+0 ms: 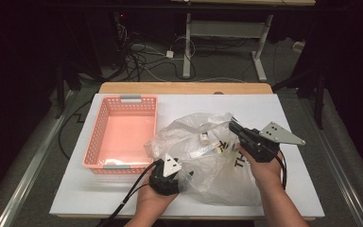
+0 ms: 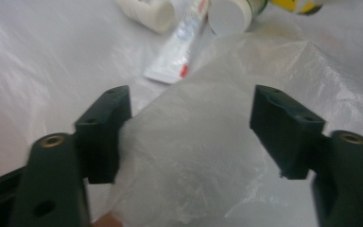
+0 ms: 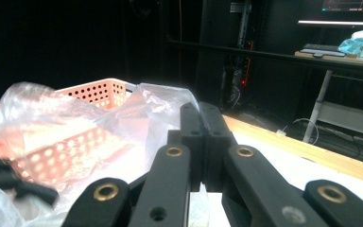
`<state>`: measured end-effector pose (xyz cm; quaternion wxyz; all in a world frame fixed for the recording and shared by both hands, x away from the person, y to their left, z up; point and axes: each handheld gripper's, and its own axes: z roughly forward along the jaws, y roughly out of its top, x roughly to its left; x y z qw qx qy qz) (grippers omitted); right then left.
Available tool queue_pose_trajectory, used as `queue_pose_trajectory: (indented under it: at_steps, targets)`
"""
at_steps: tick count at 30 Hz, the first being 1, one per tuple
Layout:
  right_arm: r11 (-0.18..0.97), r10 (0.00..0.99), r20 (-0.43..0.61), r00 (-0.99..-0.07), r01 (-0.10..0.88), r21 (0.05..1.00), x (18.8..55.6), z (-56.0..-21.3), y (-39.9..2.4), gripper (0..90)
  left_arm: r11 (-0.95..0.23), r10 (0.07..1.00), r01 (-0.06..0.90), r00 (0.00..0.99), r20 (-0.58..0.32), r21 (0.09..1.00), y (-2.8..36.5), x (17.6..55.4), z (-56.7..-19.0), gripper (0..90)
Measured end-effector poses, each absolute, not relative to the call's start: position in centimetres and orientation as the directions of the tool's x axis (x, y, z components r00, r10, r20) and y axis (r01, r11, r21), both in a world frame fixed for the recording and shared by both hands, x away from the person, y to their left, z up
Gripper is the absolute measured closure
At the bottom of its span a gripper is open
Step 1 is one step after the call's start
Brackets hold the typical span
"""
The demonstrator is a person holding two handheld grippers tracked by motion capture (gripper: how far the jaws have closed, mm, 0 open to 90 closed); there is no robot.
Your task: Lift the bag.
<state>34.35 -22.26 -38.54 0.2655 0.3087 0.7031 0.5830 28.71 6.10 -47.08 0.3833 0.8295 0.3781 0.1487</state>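
Plastic bag (image 1: 208,161) lies on the white table (image 1: 75,198) just right of the pink basket (image 1: 123,135), the right gripper (image 1: 234,127) at its upper edge, the left gripper (image 1: 182,172) at its near edge. Seen from the left gripper, jaws stand apart around a bag fold (image 2: 194,156), a tube (image 2: 179,45) beyond. Seen from the right gripper (image 3: 201,118), jaws are pressed together on bag film. Opening the bag seems in hand; next, the left should pinch that fold.

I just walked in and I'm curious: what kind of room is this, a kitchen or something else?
Probably a lab or recording studio, not a kitchen: dark surroundings, loose cables on the floor, a work table with a white top, and a desk with a keyboard behind.
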Motion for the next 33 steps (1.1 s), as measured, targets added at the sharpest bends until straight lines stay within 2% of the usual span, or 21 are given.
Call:
queue_pose_trajectory:
  at_steps: [3,4,5,10,13,20,23,33]
  targets:
    - [0.128,0.745,-0.012,-0.667,0.125,0.984,34.2,-38.4,-22.5,90.0,-0.456,0.721,0.527,0.691,-0.049,0.717,6.0,28.7,-48.5,66.5]
    - [0.125,0.744,-0.012,-0.668,0.121,0.985,34.1,-38.4,-22.6,90.0,-0.449,0.721,0.534,0.69,-0.063,0.717,6.1,28.7,-48.7,81.6]
    - [0.125,0.745,-0.014,-0.667,0.119,0.985,34.1,-38.4,-22.6,90.0,-0.426,0.726,0.543,0.683,-0.085,0.724,6.3,28.7,-49.0,86.5]
    - [0.121,0.743,-0.012,-0.669,0.116,0.986,33.8,-38.3,-23.0,90.0,-0.342,0.723,0.475,0.684,-0.097,0.811,7.2,28.2,-47.8,87.9]
    - [0.117,0.741,-0.009,-0.671,0.116,0.986,33.6,-38.4,-23.0,90.0,-0.268,0.732,0.419,0.674,-0.1,0.868,7.4,28.1,-45.8,87.9]
    - [0.098,0.747,-0.002,-0.665,0.107,0.989,33.5,-38.0,-23.0,90.0,-0.184,0.758,0.228,0.652,-0.01,0.956,7.1,30.4,-39.9,88.0]
    - [0.093,0.753,-0.011,-0.658,0.09,0.992,33.8,-37.4,-23.0,90.0,-0.142,0.761,0.182,0.648,-0.01,0.973,6.6,32.2,-37.7,88.0]
    - [0.041,0.796,-0.017,-0.605,0.026,0.999,36.5,-33.6,-23.7,90.0,-0.133,0.723,0.066,0.689,0.051,0.989,3.0,37.2,-30.4,87.9]
